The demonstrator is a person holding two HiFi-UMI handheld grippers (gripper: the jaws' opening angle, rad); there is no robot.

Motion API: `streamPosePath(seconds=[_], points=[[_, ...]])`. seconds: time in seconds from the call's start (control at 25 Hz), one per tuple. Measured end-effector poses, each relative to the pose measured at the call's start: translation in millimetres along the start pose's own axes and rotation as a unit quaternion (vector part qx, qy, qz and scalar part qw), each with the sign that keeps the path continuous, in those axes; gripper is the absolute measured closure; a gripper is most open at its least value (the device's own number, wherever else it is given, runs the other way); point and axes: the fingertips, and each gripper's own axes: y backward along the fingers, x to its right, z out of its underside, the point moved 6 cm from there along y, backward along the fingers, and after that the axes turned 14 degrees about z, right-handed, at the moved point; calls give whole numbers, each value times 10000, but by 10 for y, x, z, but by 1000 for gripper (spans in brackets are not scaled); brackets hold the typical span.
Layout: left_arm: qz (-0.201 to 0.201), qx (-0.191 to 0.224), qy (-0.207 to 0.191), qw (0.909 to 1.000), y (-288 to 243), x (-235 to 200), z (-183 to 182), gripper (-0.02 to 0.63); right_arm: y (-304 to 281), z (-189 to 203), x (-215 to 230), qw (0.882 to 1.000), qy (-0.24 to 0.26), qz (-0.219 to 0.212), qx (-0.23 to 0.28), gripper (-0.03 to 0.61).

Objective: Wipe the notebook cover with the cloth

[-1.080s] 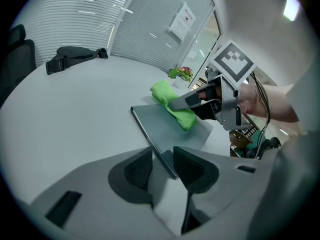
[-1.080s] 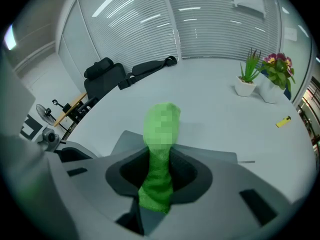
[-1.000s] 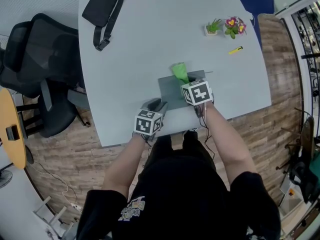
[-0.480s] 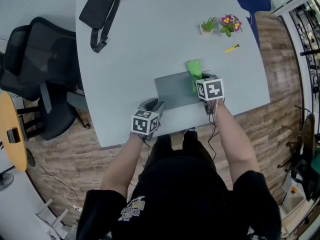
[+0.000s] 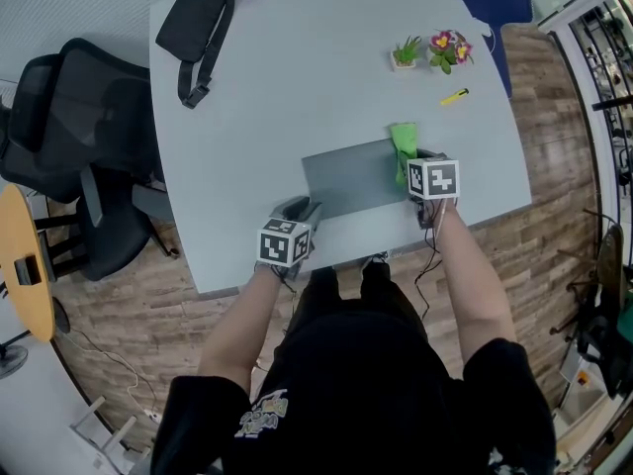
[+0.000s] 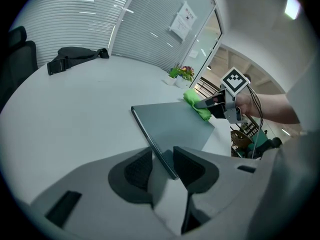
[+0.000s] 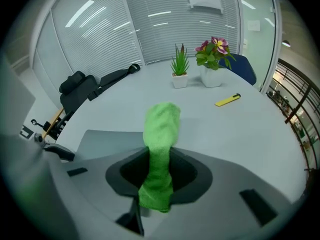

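Holding the notebook's 7 o'clock corner in my left gripper's part-closed jaws, I risk my right gripper, clamped on the cloth, sliding off the 3 o'clock edge.

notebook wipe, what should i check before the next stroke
1. Green cloth clamped in the right hand-held gripper: ok, the jaws are shut on it.
2. Cloth in contact with the notebook: ok, it lies at the cover's right edge.
3. Notebook steadied by the left hand-held gripper: cannot tell. Its near corner sits between the jaws, but a firm pinch is not clear.
4. Rest of the cover bare for the stroke: ok.
5. Yellow pen-like item apart from the notebook: ok, it lies farther back on the table.
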Motion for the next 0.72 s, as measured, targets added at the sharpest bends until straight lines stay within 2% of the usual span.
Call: streamPosePath(seconds=[0.2,0.36,0.52,0.72], points=[[-96,28,50,9999,9,10,0,479,146,-22,50,9995,-26,-124,295,468],[-271,106,-39,9996,27,39,-15,479,337,-144,34,9956,9,-455,825,468],[-429,386,-128,9983,92,133,-109,479,591,-288,11,9883,154,-715,1341,468],[-632,892,-455,9930,246,397,-356,479,962,-465,-15,9762,279,-1038,1885,468]])
